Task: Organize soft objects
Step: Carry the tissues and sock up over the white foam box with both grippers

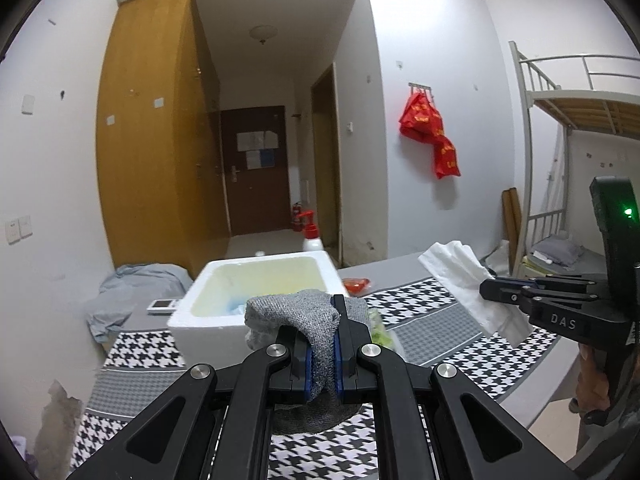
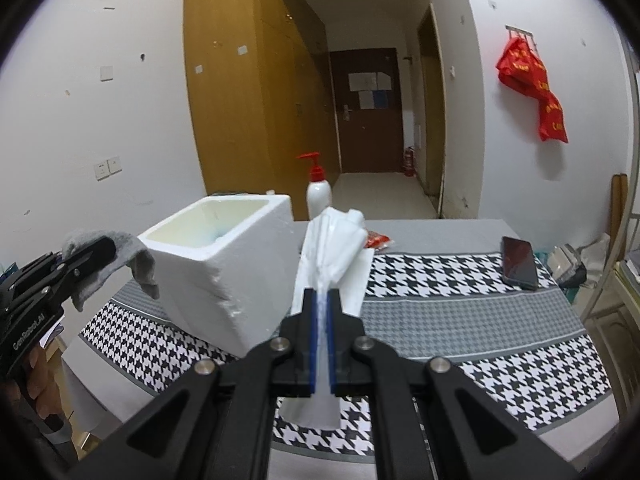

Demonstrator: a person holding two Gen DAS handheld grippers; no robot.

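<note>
My left gripper [image 1: 322, 316] is shut on a grey knitted sock [image 1: 296, 312] and holds it above the table, just in front of the white foam box [image 1: 208, 312]. In the right wrist view the same gripper [image 2: 108, 250] holds the sock [image 2: 140, 268] left of the box [image 2: 224, 276]. My right gripper [image 2: 320, 300] is shut on a white folded cloth [image 2: 336, 248], held above the table right of the box. In the left wrist view it [image 1: 486, 290] holds the cloth [image 1: 468, 284] at the right.
The table has a houndstooth cloth [image 2: 460, 308]. A black phone [image 2: 519, 262] lies at its right. A red-capped pump bottle [image 2: 318, 192] and a red packet [image 2: 378, 239] sit behind the box. A bunk bed frame [image 1: 560, 128] stands at right.
</note>
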